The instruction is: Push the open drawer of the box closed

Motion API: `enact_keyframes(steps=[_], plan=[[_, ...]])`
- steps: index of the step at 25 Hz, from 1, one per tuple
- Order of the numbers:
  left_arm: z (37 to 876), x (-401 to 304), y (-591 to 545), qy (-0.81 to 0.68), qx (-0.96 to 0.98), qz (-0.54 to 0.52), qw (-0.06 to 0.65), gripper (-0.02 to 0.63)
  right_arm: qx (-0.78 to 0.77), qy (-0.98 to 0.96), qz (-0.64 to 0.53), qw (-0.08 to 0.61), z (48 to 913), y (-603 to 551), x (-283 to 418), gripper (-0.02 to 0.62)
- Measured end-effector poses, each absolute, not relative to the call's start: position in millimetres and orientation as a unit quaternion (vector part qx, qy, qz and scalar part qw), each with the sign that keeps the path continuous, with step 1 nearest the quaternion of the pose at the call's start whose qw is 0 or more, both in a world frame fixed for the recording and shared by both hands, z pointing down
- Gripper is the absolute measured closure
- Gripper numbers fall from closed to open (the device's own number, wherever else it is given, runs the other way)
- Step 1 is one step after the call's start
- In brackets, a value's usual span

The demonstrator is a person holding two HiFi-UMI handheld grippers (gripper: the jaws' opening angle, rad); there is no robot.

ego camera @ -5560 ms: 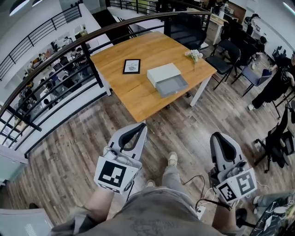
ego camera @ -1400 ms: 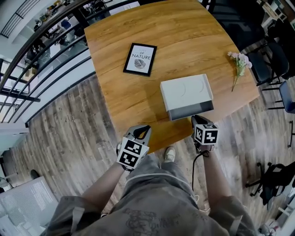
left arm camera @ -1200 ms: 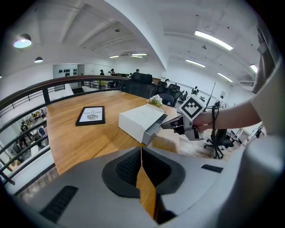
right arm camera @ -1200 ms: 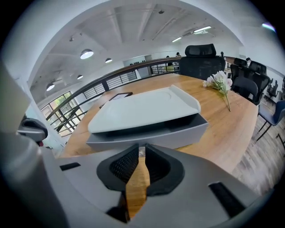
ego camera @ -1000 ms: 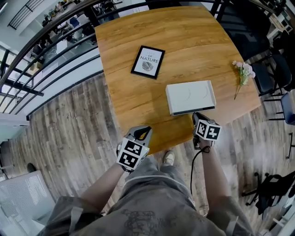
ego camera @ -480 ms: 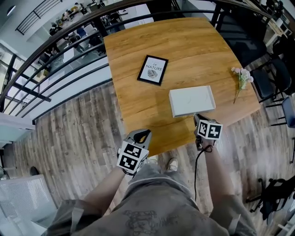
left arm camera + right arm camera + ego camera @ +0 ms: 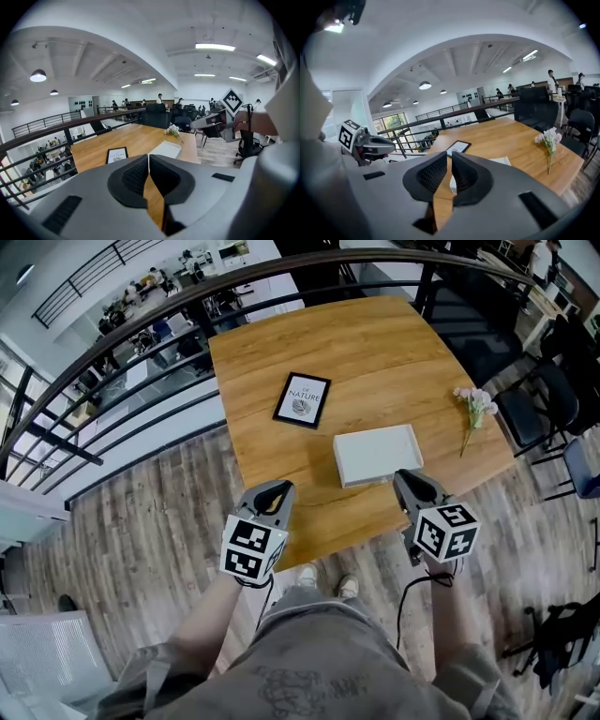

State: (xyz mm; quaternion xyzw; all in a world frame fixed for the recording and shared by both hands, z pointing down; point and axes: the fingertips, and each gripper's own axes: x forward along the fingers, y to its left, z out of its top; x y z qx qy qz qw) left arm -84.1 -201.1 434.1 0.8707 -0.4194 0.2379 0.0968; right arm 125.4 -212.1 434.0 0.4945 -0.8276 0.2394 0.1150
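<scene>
The white box [image 7: 375,454] lies on the wooden table [image 7: 375,352] near its front edge, and its drawer sits flush in the body. My right gripper [image 7: 406,476] hovers just off the box's front right corner. Its jaws are closing to a thin slit with nothing between them. In the right gripper view the box [image 7: 506,161] shows just past the right gripper [image 7: 450,154]. My left gripper [image 7: 279,486] is shut and empty over the table's front edge, left of the box. In the left gripper view the box [image 7: 164,149] lies ahead of the left gripper [image 7: 148,157].
A framed picture [image 7: 302,400] lies on the table behind the box to the left. A sprig of flowers [image 7: 473,404] rests near the right edge. A black railing [image 7: 141,334] runs along the table's left side. Dark chairs [image 7: 539,395] stand to the right.
The right gripper pushed the half-open drawer into the box until it was flush. It has since drawn back a little toward me. The left gripper has hardly moved.
</scene>
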Motion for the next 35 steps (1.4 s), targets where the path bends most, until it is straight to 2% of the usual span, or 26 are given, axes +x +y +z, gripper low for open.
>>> enact_keyframes(steps=[11, 18, 27, 35], plan=[[297.0, -53.4, -210.2, -0.426, 0.895, 0.128, -0.049, 0.583, 0.478, -0.872, 0.106, -0.003, 274.6, -166.5, 130.7, 0.548], [244.9, -33.8, -187.0, -0.412, 0.904, 0.065, -0.096, 0.583, 0.506, -0.862, 0.015, -0.009, 216.0, -133.1, 140.1, 0.552], [244.4, -29.9, -159.9, -0.396, 0.911, 0.065, -0.097, 0.583, 0.502, -0.864, 0.026, 0.004, 229.1, -110.0, 135.0, 0.558], [278.4, -36.8, -147.8, -0.393, 0.914, 0.080, -0.062, 0.583, 0.500, -0.863, 0.070, 0.028, 266.6, -105.7, 124.2, 0.558]])
